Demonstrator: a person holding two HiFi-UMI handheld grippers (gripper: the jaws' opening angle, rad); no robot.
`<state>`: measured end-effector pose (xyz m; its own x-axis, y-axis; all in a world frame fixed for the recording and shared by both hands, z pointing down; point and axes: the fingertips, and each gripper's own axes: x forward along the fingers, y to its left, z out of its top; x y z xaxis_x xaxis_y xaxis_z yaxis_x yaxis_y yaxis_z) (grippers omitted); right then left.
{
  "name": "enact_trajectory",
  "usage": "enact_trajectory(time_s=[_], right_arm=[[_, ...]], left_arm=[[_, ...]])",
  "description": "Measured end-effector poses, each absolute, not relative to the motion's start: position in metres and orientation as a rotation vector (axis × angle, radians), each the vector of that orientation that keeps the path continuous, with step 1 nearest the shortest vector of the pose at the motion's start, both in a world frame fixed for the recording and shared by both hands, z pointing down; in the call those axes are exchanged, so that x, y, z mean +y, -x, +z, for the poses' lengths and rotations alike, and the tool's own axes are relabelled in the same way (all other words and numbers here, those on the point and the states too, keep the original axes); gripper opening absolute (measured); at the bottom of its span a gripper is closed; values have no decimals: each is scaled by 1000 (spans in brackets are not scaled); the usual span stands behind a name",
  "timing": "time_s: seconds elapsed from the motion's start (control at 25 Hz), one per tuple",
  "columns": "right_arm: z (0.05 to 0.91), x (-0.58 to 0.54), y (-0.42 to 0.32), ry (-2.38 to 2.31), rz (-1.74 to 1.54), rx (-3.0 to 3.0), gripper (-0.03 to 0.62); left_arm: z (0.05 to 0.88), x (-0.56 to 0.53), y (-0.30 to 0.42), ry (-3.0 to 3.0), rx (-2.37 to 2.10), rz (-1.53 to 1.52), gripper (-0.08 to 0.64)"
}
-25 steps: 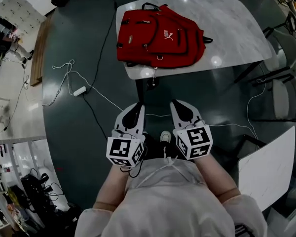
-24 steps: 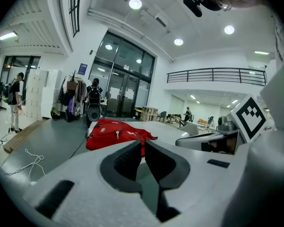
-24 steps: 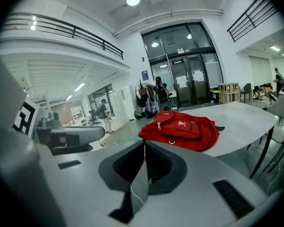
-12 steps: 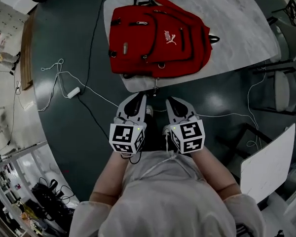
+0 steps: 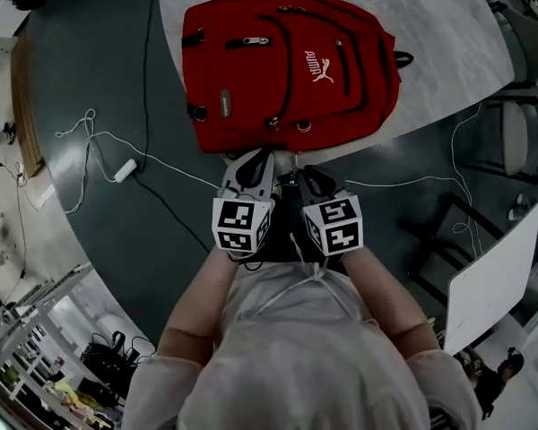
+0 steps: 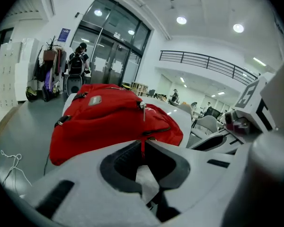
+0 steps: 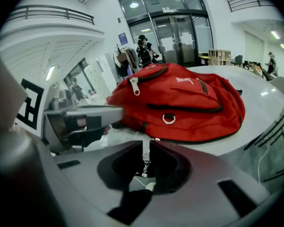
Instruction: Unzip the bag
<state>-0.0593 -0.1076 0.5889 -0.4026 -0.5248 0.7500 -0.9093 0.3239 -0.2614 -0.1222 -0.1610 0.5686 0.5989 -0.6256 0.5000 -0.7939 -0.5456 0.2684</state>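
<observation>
A red backpack [image 5: 287, 61] lies flat on the white marble table [image 5: 448, 25], all its zippers closed. It fills the middle of the left gripper view [image 6: 109, 117] and the right gripper view [image 7: 180, 103]. Both grippers are side by side at the table's near edge, just short of the bag. My left gripper [image 5: 255, 161] [image 6: 143, 143] is shut and empty. My right gripper [image 5: 307, 174] [image 7: 146, 145] is shut too; a small hanging zipper pull [image 7: 145, 163] shows behind the slit of its jaws, not gripped.
A white cable with a power adapter [image 5: 125, 168] trails over the dark floor to the left. Chairs [image 5: 520, 141] stand right of the table, with a white board [image 5: 493, 276] nearer me. A person [image 6: 78, 63] stands by the glass doors far behind.
Both grippers have moved forward from over the floor up to the table's near edge. The bag now looks larger and closer. Both jaws stayed shut.
</observation>
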Motion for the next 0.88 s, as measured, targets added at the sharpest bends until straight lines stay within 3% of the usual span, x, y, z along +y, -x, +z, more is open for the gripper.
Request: enact_trajectory(time_s=[0.16,0.28,0.52,0.6,0.88], right_arm=[[613,-115,59,-1302,1012,-1951,36],[628,-120,65,-1286,1042,-1913,117],[647,-126,67,-1314,999,-1810,112],[648,-127,65,-1320,963,-1792,71],[647,-128,66,-1186,937,-1865,31]], left_arm=[[597,-172,121,-2370,-1078,510,38],[618,-177,127,-2322,-1082,596,37],[631,-182,130,-2263,-1062,658,37],[632,-183,129,-2260,-1052,665,37],[638,-185,129,-2263,-1011,730,34]])
